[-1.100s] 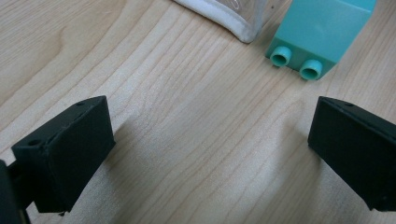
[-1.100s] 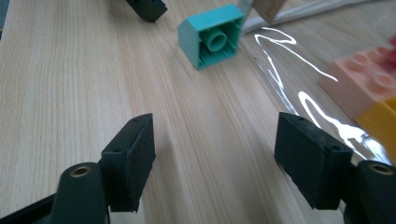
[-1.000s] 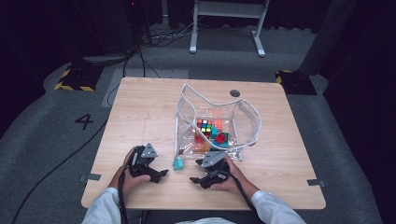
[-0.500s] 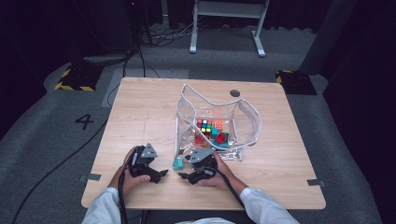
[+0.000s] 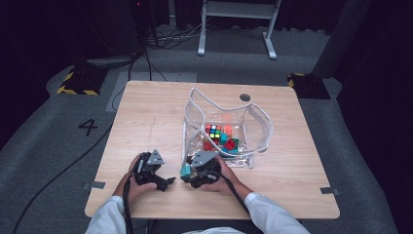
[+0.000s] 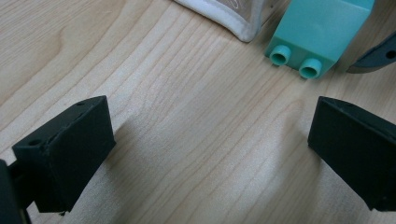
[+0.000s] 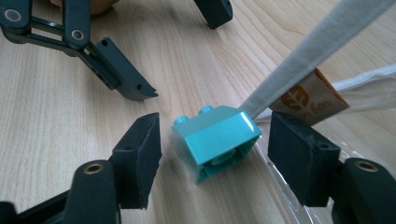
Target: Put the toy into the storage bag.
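Note:
A teal two-stud brick [image 5: 185, 170] lies on its side on the wooden table [image 5: 146, 117], just off the near left corner of a clear bag [image 5: 253, 127]. My right gripper [image 7: 215, 140] straddles the brick [image 7: 217, 137]. Its jaws have just been closing, and a narrow gap still shows on each side, so the pads [image 7: 140, 158] do not press on it. In the high view the right gripper [image 5: 189, 174] points left. My left gripper [image 6: 210, 140] rests low over bare wood, open and holding nothing, with the brick [image 6: 322, 32] beyond its tips. From above, the left gripper [image 5: 166, 181] sits just left of the right one.
The clear bag's white strap [image 7: 308, 51] lies against the brick's far corner, next to a brown label [image 7: 308, 100]. Inside the bag are a colour-puzzle cube [image 5: 213, 130] and several bright toy pieces [image 5: 230, 142]. The left gripper's jaw [image 7: 112, 70] lies close by, beyond the brick.
My right gripper has slid left along the table's near edge to the teal brick, and its jaws have narrowed around it. The left gripper has stayed put.

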A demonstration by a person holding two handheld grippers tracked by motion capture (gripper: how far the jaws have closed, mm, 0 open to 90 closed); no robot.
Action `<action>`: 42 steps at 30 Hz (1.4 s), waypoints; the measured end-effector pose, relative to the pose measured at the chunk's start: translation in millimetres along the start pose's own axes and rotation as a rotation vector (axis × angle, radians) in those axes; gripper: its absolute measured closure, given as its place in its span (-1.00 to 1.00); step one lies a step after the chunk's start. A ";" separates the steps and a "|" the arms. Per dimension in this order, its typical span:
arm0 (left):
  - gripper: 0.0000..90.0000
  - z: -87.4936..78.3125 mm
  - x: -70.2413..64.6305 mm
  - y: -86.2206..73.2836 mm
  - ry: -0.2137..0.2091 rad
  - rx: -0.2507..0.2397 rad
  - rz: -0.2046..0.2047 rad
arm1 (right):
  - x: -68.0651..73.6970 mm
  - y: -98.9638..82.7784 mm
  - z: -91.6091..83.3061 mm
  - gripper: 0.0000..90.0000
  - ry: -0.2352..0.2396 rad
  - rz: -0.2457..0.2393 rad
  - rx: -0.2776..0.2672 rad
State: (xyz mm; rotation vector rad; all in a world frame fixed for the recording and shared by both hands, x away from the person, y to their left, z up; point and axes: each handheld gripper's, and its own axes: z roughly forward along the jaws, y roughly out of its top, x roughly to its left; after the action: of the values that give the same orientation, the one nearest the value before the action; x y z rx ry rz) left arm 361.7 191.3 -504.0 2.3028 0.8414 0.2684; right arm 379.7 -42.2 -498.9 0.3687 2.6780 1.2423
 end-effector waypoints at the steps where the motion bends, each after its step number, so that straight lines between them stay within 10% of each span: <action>1: -0.99 0.0 0.0 0.0 0.000 0.000 -0.001 | 1.1 0.6 1.0 -0.16 -0.001 -0.001 -0.001; 15: -0.99 0.0 0.0 0.0 0.000 0.000 0.000 | 4.9 -7.2 -5.2 0.31 0.041 -0.037 0.017; 42: -0.99 -0.1 0.0 0.1 -0.001 0.001 -0.001 | -14.0 -101.6 -134.7 0.32 -0.040 0.064 0.046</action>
State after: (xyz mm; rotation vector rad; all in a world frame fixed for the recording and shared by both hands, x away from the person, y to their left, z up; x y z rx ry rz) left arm 361.6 191.3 -503.9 2.3032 0.8420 0.2670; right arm 343.7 -207.4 -490.0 0.4840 2.6845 1.1788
